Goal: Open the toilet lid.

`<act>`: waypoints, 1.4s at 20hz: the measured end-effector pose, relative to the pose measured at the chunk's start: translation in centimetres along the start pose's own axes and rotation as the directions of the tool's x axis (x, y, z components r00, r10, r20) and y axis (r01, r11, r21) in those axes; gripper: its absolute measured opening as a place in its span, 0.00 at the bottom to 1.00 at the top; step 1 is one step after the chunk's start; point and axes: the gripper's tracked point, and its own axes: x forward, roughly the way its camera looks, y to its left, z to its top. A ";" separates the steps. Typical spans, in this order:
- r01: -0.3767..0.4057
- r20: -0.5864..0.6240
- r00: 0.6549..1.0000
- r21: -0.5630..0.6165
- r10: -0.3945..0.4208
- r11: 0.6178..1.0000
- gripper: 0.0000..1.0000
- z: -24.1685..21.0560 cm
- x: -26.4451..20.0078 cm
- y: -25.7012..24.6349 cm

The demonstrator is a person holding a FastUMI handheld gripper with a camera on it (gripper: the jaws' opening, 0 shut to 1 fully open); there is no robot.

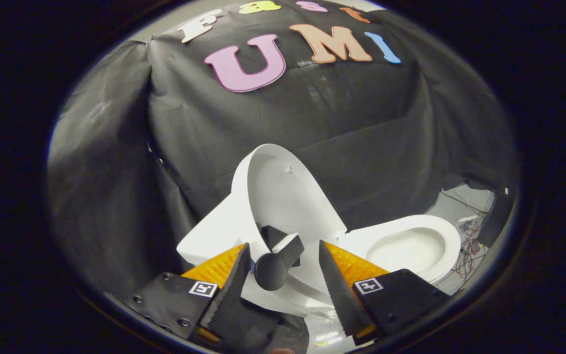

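The tongs stood wide around the dark handle on the raised lid, bowl exposed right.

Floor: pale grey patch visible beyond toilet bowl, at foot of black cloth wall. Toilet stands directly on it, white, bowl open, lid raised. Loose wires, red and dark, lie on floor just beside bowl rim. Dark box-like object near wires; identity unclear.
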 end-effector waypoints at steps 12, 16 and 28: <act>-0.122 0.051 0.989 -0.253 0.140 0.960 0.99 1.9 -5.9 -1.9; -0.111 0.059 0.988 -0.369 0.142 0.923 0.99 2.1 -8.3 -4.9; -0.010 0.068 0.996 -0.523 0.053 0.852 1.00 0.6 -14.1 -18.2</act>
